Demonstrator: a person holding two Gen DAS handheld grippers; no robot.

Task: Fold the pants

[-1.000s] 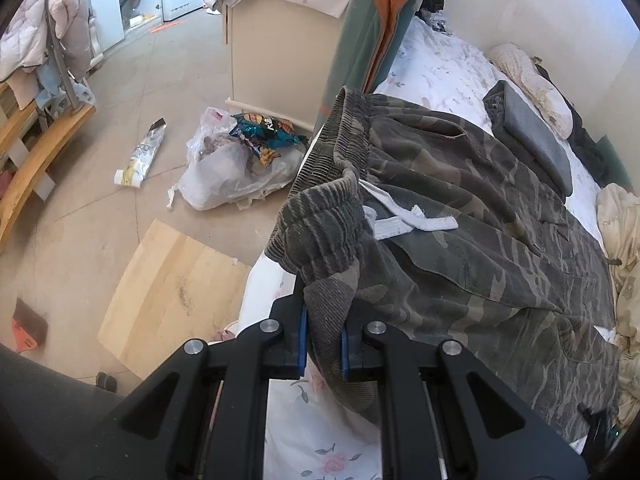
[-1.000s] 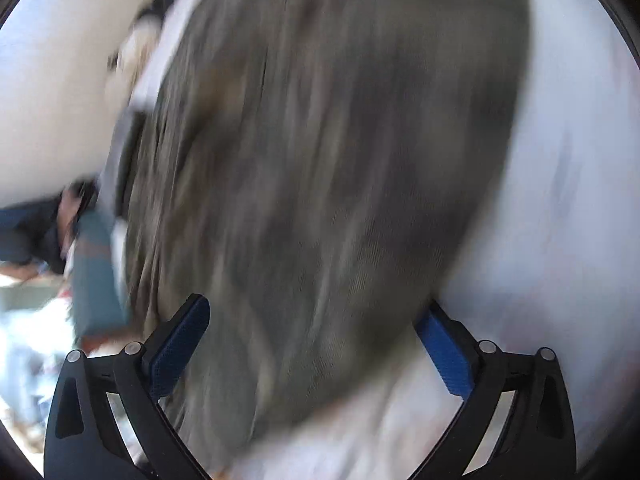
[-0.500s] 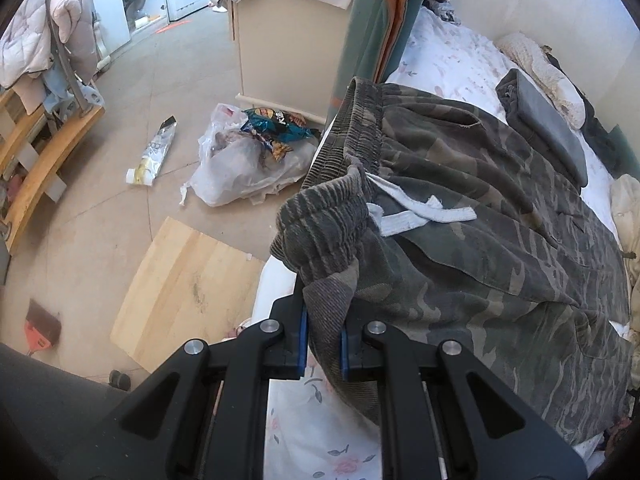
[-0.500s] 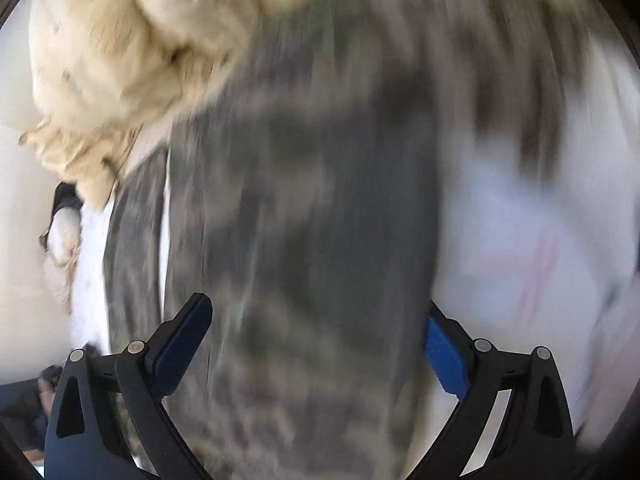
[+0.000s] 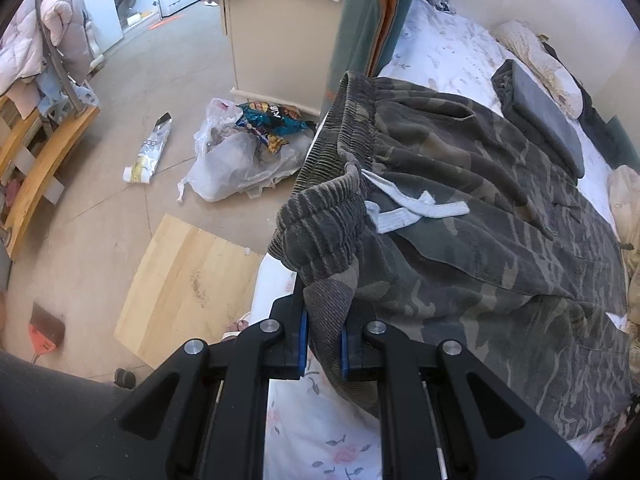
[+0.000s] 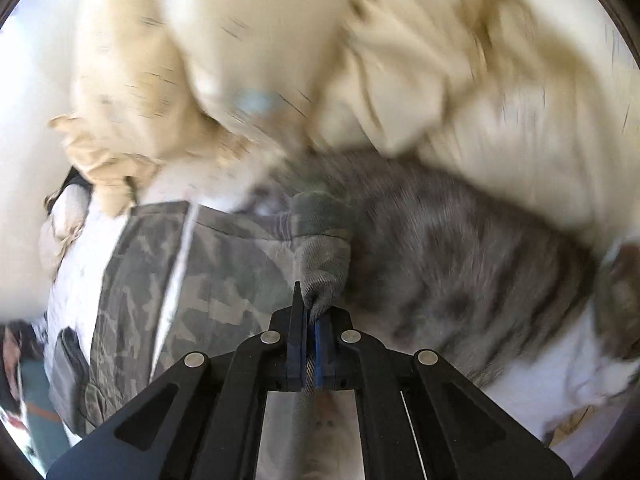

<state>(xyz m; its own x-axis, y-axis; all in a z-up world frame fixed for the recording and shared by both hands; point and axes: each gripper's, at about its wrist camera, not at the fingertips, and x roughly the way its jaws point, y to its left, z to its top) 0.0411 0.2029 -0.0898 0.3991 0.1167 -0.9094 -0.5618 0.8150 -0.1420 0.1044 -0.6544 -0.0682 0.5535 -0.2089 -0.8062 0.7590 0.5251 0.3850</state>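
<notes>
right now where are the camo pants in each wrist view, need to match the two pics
Left wrist: the camo pants fill the centre and right, spread on the bed, waistband pinched in the left gripper at bottom centre.
Right wrist: the camo pants lie across the lower middle, a fold clamped in the right gripper.
Shared landmark: the cream bedding beside the pants.

My left gripper in matte black plastic, angular linkage arms, round silver screws at the joints, blue pads, my right gripper identical, blue-lined fingers
</notes>
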